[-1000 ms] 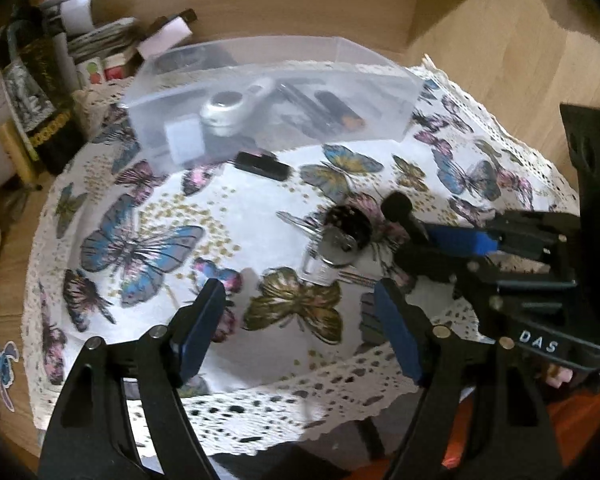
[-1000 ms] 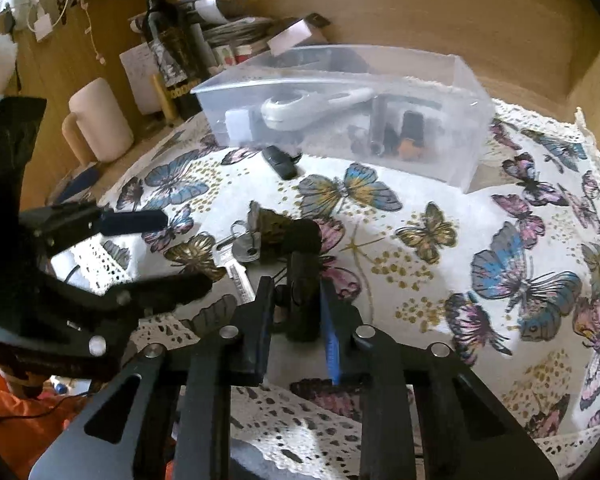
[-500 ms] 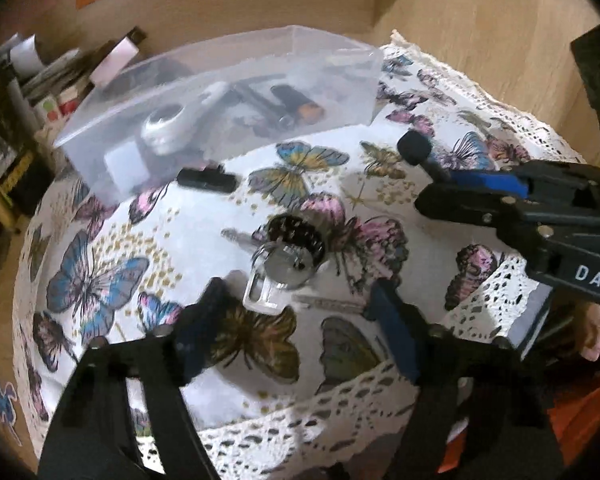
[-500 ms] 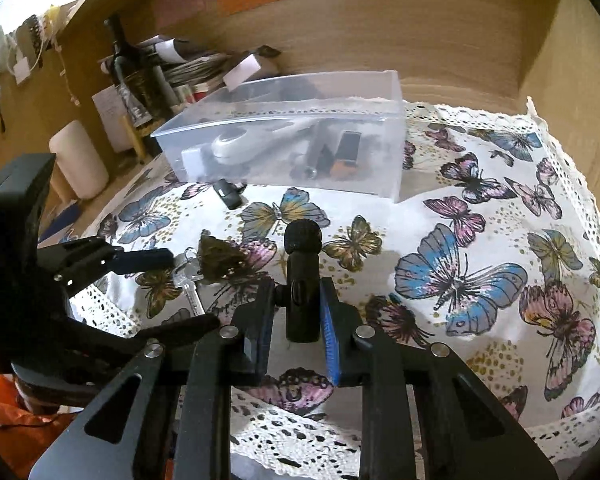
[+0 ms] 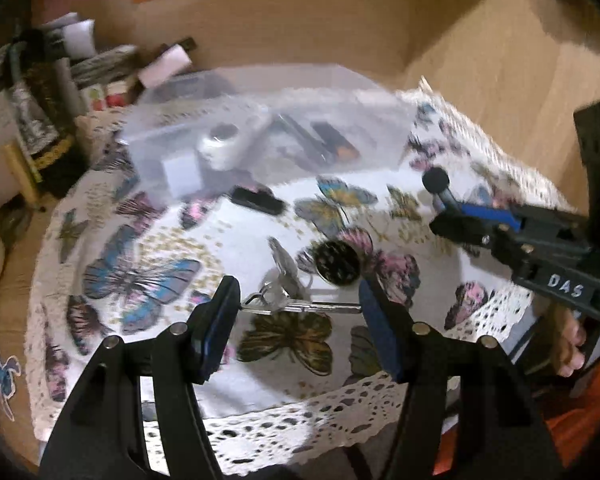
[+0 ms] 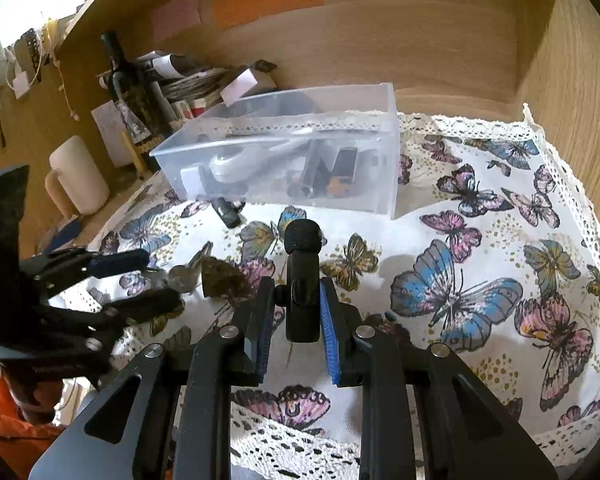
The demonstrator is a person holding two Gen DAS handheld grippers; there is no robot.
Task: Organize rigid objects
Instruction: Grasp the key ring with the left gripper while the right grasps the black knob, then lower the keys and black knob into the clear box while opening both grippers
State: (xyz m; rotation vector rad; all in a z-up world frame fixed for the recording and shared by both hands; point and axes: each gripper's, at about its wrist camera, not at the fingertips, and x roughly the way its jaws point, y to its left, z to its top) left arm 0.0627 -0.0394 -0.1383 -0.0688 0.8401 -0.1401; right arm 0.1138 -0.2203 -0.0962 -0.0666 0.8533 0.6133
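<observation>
The small black microphone (image 6: 302,280) sits clenched in the right claw (image 6: 292,312), lifted at lower centre; next, I judge, carry it into the clear bin (image 6: 284,160) (upper centre). The left claw (image 5: 296,320) gapes around the keys (image 5: 288,288); a black fob (image 6: 226,212) lies before the bin.

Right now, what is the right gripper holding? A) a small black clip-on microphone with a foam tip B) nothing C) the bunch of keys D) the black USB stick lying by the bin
A: the right gripper is clamped on the upright black microphone, while the keys lie on the cloth between the open left gripper's fingers.
</observation>
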